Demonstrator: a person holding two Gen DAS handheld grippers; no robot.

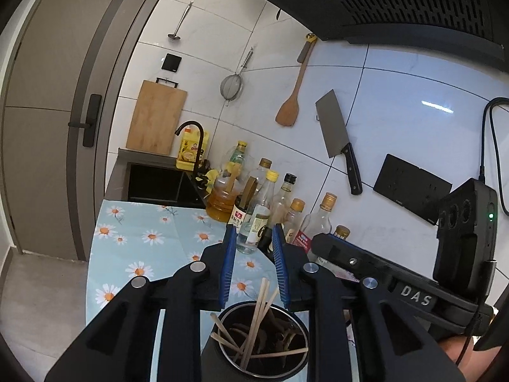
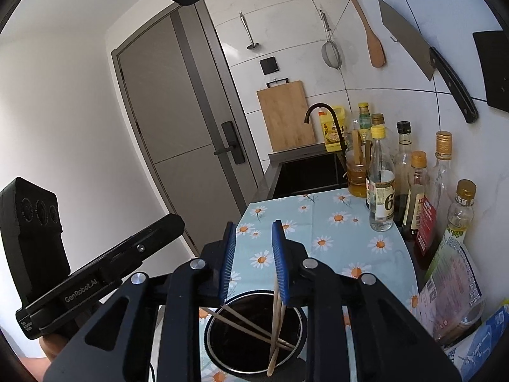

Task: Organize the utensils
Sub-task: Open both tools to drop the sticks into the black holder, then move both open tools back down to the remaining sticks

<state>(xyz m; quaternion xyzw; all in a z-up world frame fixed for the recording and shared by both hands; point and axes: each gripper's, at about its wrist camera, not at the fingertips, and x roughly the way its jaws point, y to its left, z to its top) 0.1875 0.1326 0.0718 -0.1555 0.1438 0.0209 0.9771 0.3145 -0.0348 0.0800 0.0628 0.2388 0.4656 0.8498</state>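
Observation:
A black round utensil holder (image 1: 261, 343) stands on the daisy-print cloth (image 1: 143, 242), right below my left gripper (image 1: 254, 232). Several wooden chopsticks (image 1: 257, 318) lean inside it. The left gripper is open and empty above the holder's rim. In the right wrist view the same holder (image 2: 254, 334) sits under my right gripper (image 2: 254, 226), which is open. A pair of chopsticks (image 2: 276, 318) stands in the holder against the right gripper's right pad (image 2: 280, 261); others lie crossed inside.
Oil and sauce bottles (image 1: 261, 213) line the wall behind the cloth (image 2: 334, 222). A sink (image 1: 159, 184) with a black tap lies beyond. A cleaver (image 1: 337, 140), wooden spatula (image 1: 292, 95), strainer and cutting board (image 1: 156, 117) hang on the tiles. Packets (image 2: 451, 286) lie right.

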